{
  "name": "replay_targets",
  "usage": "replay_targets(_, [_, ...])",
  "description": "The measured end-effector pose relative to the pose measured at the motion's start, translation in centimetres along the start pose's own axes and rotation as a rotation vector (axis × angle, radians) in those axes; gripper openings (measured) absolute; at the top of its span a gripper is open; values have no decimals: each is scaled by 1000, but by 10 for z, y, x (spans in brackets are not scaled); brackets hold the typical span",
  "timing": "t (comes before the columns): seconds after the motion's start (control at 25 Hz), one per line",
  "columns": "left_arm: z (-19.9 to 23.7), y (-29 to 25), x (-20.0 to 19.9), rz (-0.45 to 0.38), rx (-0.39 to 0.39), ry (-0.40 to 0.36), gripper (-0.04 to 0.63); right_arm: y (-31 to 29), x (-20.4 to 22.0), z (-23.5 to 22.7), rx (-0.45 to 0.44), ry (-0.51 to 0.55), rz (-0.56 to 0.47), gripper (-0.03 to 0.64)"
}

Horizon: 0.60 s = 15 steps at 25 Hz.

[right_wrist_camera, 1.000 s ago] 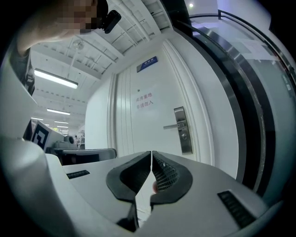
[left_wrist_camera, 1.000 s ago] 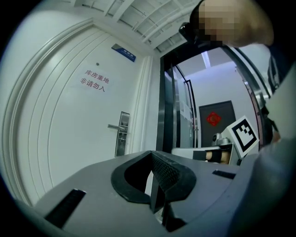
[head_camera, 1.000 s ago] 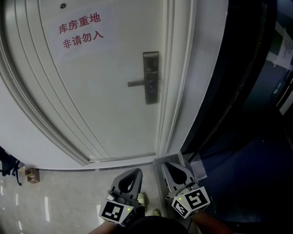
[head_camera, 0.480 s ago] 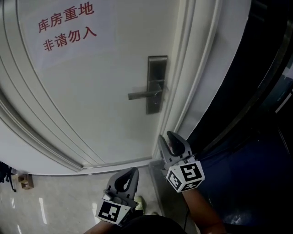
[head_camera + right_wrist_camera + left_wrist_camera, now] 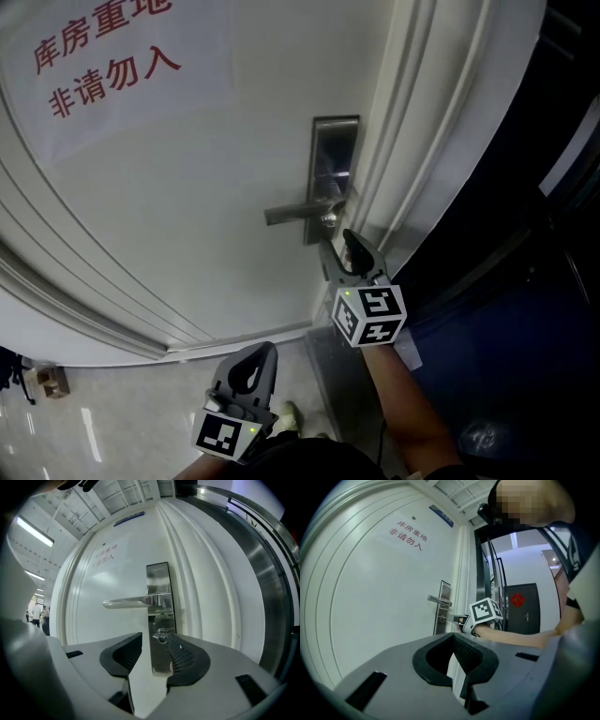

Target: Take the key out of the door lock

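I am opening my right gripper's [image 5: 155, 645] empty jaws in line with the key [image 5: 161, 635], seated in the lock [image 5: 158, 660] below the handle [image 5: 132, 603], to straddle it (left gripper [image 5: 265, 349] idles closed, nearer me).

Brushed metal lock plate [image 5: 158, 579] and lever handle [image 5: 131, 603], smooth matt white door [image 5: 187, 197], glossy floor [image 5: 112, 412]

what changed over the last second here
The right tool rose from low near the floor up to the lock plate, just under the door handle. Its jaws are opening, with the key just ahead between them, not gripped. The left tool stayed low and shut, and the key stayed in the lock.
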State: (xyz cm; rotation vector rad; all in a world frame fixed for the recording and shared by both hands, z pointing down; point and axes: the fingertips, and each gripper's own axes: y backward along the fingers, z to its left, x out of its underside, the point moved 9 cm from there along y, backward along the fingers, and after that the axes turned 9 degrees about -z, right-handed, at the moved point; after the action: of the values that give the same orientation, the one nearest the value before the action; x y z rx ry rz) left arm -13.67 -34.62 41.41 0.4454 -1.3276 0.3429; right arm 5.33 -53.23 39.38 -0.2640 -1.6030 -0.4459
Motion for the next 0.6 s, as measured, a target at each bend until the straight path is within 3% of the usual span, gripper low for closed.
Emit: replay_targets(0.6, [25, -12, 8, 20, 3, 24, 3, -44, 12, -4, 69, 26, 26, 176])
